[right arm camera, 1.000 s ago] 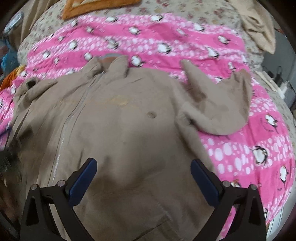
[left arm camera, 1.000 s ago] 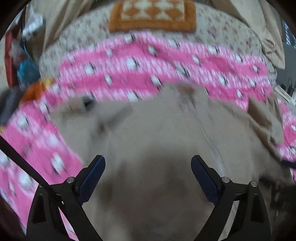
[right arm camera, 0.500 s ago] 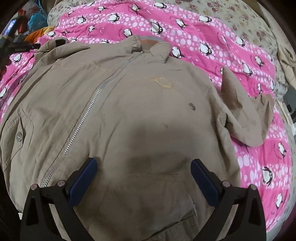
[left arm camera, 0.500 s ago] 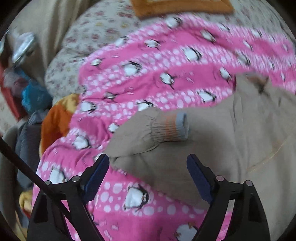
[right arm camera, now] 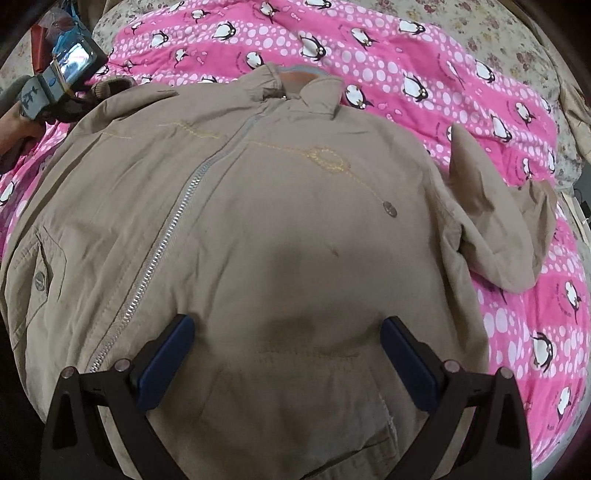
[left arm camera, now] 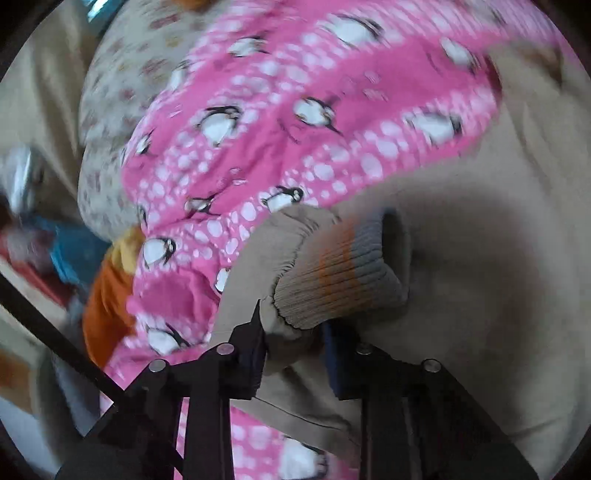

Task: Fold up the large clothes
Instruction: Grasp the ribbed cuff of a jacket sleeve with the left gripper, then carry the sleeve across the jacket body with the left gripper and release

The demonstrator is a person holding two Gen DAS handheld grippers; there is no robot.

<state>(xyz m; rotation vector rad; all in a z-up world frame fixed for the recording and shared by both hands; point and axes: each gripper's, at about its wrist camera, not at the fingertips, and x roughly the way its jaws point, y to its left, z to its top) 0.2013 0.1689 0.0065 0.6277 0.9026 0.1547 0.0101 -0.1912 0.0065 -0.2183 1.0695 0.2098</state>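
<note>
A large tan zip jacket point(right arm camera: 258, 206) lies front up on a pink penguin blanket point(right arm camera: 424, 74). Its zipper point(right arm camera: 162, 251) runs down the left half. The right sleeve point(right arm camera: 498, 229) is bunched at the right. My left gripper point(left arm camera: 293, 354) is shut on the other sleeve, just behind its ribbed cuff point(left arm camera: 340, 280) with orange and grey bands. The left gripper also shows in the right wrist view point(right arm camera: 66, 88) at the far left by the shoulder. My right gripper point(right arm camera: 288, 354) is open and empty, hovering over the jacket's lower front.
A floral bedspread point(right arm camera: 517, 33) lies under the blanket at the far edge. Orange cloth point(left arm camera: 107, 306) and blue clutter point(left arm camera: 74, 251) sit off the bed's left side. Beige fabric point(left arm camera: 40, 110) hangs at the far left.
My left gripper moved down onto the left sleeve and shut on it behind the cuff. My right gripper stayed open and drifted closer over the jacket front.
</note>
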